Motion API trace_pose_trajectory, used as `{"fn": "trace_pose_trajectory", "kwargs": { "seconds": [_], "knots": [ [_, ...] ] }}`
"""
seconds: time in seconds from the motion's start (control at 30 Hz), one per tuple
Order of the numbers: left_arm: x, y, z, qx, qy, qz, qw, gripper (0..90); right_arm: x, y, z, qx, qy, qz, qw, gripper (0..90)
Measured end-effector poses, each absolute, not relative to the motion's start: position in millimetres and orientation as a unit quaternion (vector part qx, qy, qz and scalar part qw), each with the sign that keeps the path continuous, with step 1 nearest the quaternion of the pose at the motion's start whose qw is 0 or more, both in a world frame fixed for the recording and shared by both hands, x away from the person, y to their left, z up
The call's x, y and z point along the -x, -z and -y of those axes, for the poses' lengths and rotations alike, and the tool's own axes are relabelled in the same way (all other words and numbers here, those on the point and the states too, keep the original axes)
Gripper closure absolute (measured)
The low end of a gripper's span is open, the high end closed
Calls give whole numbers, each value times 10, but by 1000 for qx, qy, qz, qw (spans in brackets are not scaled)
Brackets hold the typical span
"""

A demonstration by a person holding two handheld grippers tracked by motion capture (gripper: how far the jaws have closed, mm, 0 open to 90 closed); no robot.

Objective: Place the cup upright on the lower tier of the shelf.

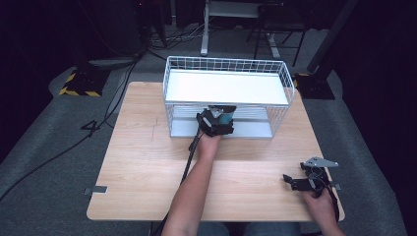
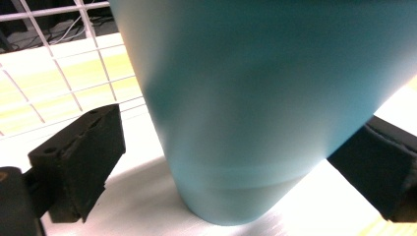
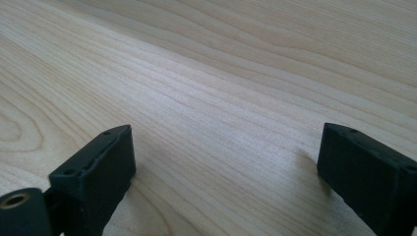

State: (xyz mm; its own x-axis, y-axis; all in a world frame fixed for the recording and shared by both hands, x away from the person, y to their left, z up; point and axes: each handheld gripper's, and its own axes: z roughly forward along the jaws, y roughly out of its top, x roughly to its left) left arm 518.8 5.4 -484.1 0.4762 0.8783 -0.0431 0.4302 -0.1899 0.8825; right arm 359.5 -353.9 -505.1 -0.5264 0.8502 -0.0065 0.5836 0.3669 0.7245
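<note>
The tall teal plastic cup (image 2: 255, 108) is seen standing on the lower white shelf of the white wire rack (image 1: 290, 88). The left tool (image 1: 216, 120) is placed around the cup with its jaws apart, not pressed on it. The right tool (image 1: 300, 181) is held wide open above the light wooden counter (image 1: 147, 167).
</note>
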Motion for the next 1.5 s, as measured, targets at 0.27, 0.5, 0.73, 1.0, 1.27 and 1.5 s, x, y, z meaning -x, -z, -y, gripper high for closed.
{"fn": "trace_pose_trajectory", "kwargs": {
  "seconds": [0.27, 0.5, 0.73, 1.0, 1.27, 1.5],
  "knots": [
    [-5043, 4749, -206, -739, -243, -430, 458, 16, -3596, 5051, 3538, -446, -343, -803, 194, 77],
    [-4860, 4650, -383, -720, -252, -452, 463, 17, -3596, 5051, 3539, -446, -343, -804, 194, 77],
    [-4628, 4516, -556, -725, -236, -452, 463, 38, -3597, 5050, 3541, -446, -343, -804, 194, 78],
    [-4336, 4374, -712, -727, -223, -435, 482, 46, -3620, 5049, 3555, -434, -348, -810, 187, 82],
    [-4020, 4189, -865, -731, -229, -411, 494, 56, -3620, 5050, 3555, -434, -348, -810, 187, 81],
    [-3831, 4105, -975, -739, -209, -398, 502, 54, -3620, 5049, 3554, -434, -347, -810, 187, 82]
  ]
}}
